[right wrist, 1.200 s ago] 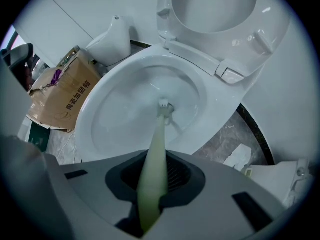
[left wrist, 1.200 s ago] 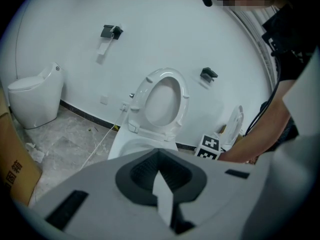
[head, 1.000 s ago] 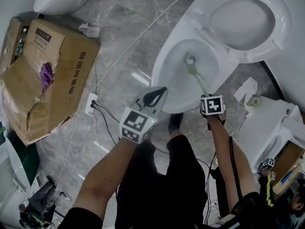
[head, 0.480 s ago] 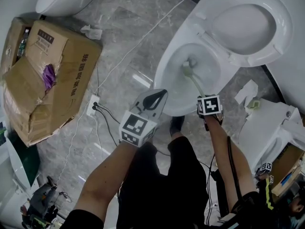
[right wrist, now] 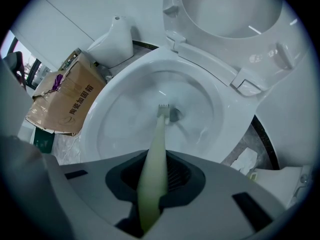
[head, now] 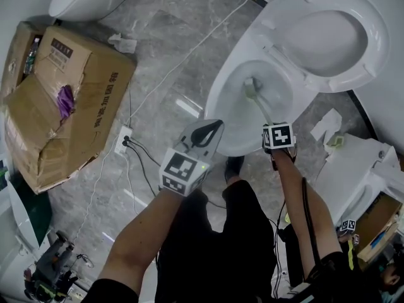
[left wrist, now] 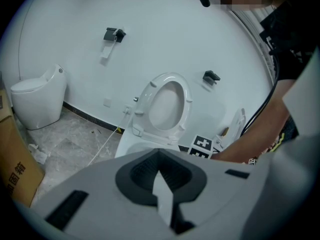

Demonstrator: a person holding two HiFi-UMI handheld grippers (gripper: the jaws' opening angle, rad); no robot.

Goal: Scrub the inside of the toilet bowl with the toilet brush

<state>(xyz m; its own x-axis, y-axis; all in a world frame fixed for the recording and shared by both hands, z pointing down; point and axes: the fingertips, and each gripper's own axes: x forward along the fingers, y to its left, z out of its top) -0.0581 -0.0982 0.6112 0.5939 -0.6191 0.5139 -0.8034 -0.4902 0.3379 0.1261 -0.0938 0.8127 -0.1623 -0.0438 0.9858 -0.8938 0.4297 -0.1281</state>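
Right gripper [right wrist: 150,199] has its fingers [right wrist: 182,176] clamped on the pale green handle of the toilet brush [right wrist: 156,144], which runs straight out into the toilet bowl [right wrist: 107,119]. The brush head sits low in the bowl, right by the drain opening. The seat [right wrist: 225,46] is flipped up behind it. Off to the left there's a cardboard box [right wrist: 65,101] and another white toilet [right wrist: 114,41].

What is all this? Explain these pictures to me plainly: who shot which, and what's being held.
No robot: a person holds a two-jaw gripper in each hand. One picture looks down from the person's head; the other two ride on the grippers. The right gripper has its jaws clamped on a pale green toilet brush, its head down inside the white ceramic toilet bowl. The left gripper has its jaws together, holding nothing. A brown cardboard box sits on the grey stone floor.
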